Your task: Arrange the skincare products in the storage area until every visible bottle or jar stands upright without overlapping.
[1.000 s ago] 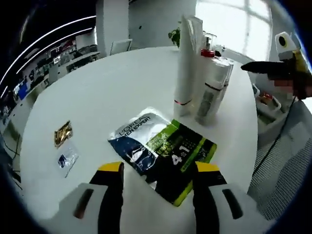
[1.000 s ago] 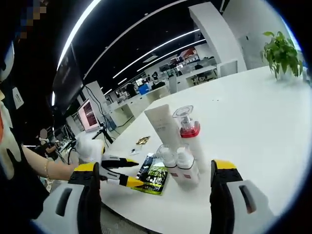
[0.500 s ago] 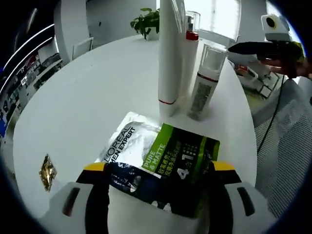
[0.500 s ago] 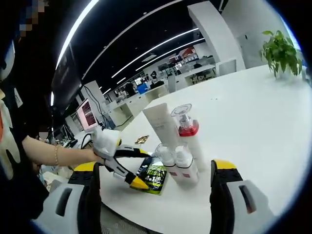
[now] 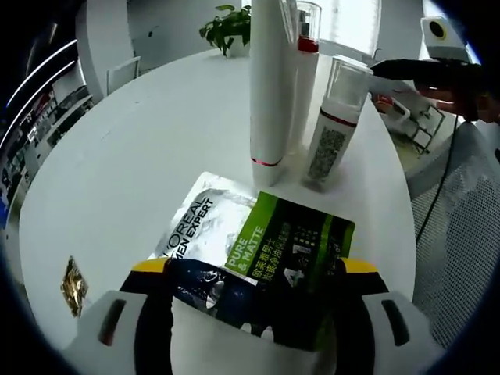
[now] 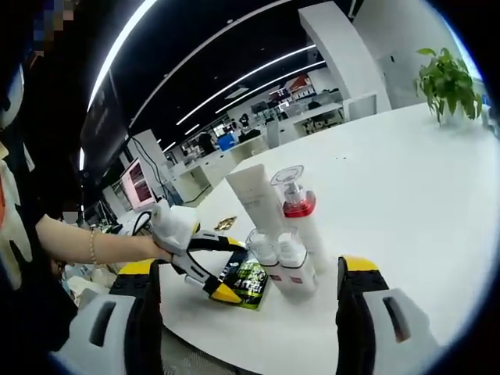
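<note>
Step in hand, as judged: picking up the flat sachet pack [image 5: 258, 250]. The left gripper [image 5: 254, 312] is spread, its jaws straddling the pack's near end; closing them is the next move. The pack lies on the white surface [image 5: 141, 156], just short of the upright white tube [image 5: 269, 78], pump bottle [image 5: 305, 62] and capped bottle [image 5: 336, 117]. The surface's edge runs close on the right; open room lies left and far. The right gripper [image 6: 250, 312] is spread, empty, near the cluster.
</note>
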`<state>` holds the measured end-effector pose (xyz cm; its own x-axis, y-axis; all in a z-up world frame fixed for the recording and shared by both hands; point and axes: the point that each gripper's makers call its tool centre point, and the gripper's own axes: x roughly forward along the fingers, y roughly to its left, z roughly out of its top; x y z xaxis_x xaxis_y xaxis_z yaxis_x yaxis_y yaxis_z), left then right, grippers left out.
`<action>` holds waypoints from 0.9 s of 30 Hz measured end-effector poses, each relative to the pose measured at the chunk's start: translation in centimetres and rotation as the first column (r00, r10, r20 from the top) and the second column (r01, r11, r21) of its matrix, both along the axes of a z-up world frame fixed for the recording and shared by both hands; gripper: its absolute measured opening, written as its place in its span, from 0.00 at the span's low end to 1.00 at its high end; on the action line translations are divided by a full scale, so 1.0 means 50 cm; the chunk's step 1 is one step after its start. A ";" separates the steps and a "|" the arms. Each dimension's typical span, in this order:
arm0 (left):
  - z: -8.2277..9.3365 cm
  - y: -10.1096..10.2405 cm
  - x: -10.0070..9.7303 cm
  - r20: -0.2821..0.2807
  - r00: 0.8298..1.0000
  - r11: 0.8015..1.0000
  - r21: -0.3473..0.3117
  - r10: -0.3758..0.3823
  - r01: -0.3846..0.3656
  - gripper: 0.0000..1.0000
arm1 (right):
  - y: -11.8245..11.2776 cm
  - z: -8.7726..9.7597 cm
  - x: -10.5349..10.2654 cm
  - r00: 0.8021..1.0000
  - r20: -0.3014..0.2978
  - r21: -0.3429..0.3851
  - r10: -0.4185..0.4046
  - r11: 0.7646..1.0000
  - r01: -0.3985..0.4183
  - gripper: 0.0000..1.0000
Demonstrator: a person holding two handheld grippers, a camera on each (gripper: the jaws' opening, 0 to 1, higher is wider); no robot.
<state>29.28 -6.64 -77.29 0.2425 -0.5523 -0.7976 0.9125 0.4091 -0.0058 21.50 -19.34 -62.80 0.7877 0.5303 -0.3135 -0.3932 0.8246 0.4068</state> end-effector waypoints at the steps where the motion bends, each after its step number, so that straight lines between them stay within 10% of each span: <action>1: 0.001 -0.001 -0.001 0.000 1.000 1.000 0.000 0.000 0.000 0.79 | 0.000 0.000 0.000 1.000 0.000 -0.001 0.001 1.000 -0.001 0.94; 27: 0.046 0.040 -0.040 0.033 0.997 0.997 -0.033 0.069 -0.067 0.93 | 0.020 -0.003 -0.004 0.998 0.028 -0.051 0.055 0.997 -0.053 0.95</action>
<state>27.29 -4.64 -75.00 0.3072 -0.5586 -0.7705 0.8825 0.4703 0.0109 21.28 -18.34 -62.96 0.7676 0.5567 -0.3178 -0.4491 0.8208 0.3530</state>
